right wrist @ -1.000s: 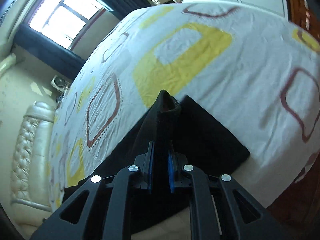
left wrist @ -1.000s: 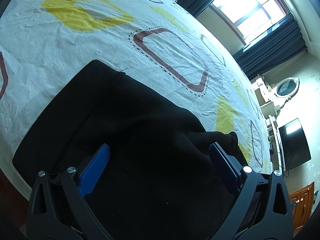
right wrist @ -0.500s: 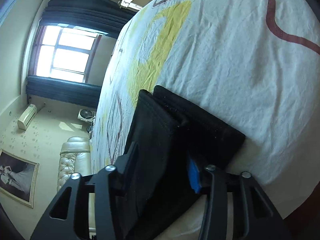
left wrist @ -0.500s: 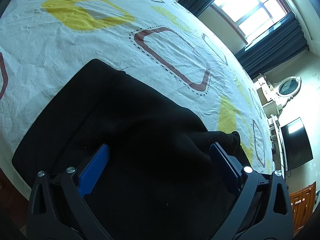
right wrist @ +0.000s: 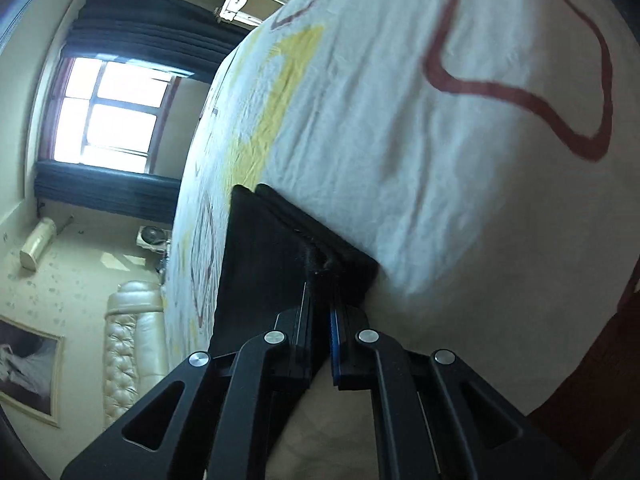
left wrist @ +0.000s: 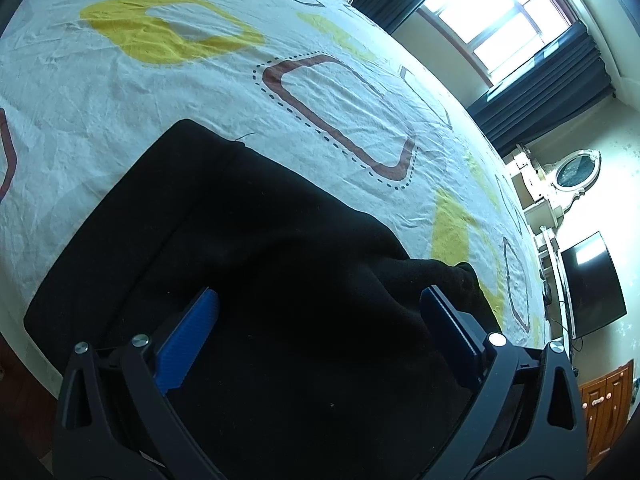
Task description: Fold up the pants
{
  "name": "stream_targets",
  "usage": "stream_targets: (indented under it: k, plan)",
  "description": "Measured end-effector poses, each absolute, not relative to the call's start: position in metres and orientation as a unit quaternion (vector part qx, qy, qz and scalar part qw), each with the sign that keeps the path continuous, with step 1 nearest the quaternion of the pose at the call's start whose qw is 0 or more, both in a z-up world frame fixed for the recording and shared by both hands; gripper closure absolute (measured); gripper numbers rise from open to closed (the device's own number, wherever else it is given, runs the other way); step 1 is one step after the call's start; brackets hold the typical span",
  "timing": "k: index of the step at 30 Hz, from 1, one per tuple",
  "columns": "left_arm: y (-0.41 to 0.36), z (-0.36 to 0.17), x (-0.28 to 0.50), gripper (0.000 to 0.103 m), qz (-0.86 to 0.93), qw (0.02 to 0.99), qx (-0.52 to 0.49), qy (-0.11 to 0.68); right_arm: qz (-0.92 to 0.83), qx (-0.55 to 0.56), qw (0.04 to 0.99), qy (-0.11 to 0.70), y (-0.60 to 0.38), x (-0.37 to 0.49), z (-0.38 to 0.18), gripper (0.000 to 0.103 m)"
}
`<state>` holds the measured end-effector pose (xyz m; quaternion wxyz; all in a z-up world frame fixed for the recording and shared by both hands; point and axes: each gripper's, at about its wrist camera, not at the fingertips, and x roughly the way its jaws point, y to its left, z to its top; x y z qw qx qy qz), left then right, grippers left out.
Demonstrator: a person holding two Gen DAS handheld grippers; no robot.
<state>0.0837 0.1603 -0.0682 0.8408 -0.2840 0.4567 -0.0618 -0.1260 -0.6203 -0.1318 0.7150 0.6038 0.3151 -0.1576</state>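
The right gripper [right wrist: 320, 312] is clenched on a corner of the black pants [right wrist: 264, 264]; the left gripper [left wrist: 320, 312] is spread wide, its 2 fingers [left wrist: 188, 336] straddling the cloth. The pants lie folded in layers at the edge of the bed [left wrist: 120, 92], on its patterned sheet. A window [left wrist: 500, 12] and TV [left wrist: 592, 284] stand beyond.

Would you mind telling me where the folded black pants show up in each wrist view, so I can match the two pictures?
Left wrist view: the folded black pants fill the lower centre, running from mid-left down between the open left gripper fingers.
Right wrist view: the pants sit centre-left at the bed's edge, one corner pinched in the shut right gripper.
Shared landmark: the patterned white bedsheet beneath them.
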Motion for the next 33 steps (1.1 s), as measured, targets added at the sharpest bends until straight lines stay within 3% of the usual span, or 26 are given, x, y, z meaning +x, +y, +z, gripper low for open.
stream_targets:
  k: [8, 10, 11, 12, 15, 20, 27, 30, 33]
  plan:
    - [0.160, -0.070, 0.084, 0.002, -0.061, 0.840, -0.285, 0.459, -0.131, 0.608, 0.723, 0.300, -0.611, -0.117, -0.105, 0.094]
    - [0.160, -0.070, 0.084, 0.002, -0.061, 0.840, -0.283, 0.459, -0.128, 0.611, 0.718, 0.307, -0.598, -0.114, -0.103, 0.074]
    - [0.160, -0.070, 0.084, 0.002, -0.061, 0.840, -0.283, 0.459, -0.119, 0.626, 0.711, 0.298, -0.590, -0.116, -0.104, 0.054]
    - [0.160, -0.070, 0.084, 0.002, -0.061, 0.840, -0.284, 0.459, -0.106, 0.647, 0.700, 0.285, -0.581, -0.119, -0.106, 0.049]
    - [0.161, -0.070, 0.084, 0.002, -0.062, 0.839, -0.285, 0.459, -0.057, 0.689, 0.666, 0.280, -0.547, -0.114, -0.113, 0.049]
    - [0.160, -0.063, 0.079, 0.003, -0.057, 0.846, -0.283, 0.449, -0.004, 0.678, 0.652, 0.340, -0.487, -0.091, -0.122, 0.049]
    - [0.100, -0.001, 0.036, 0.002, -0.128, 0.887, -0.217, 0.386, 0.013, 0.639, 0.677, 0.366, -0.459, -0.061, -0.119, 0.050]
    - [0.060, 0.013, 0.014, 0.002, -0.204, 0.867, -0.263, 0.370, 0.014, 0.637, 0.677, 0.369, -0.458, -0.061, -0.123, 0.057]
    - [0.006, -0.005, -0.001, 0.002, -0.268, 0.801, -0.353, 0.401, 0.018, 0.639, 0.675, 0.368, -0.459, -0.061, -0.129, 0.070]
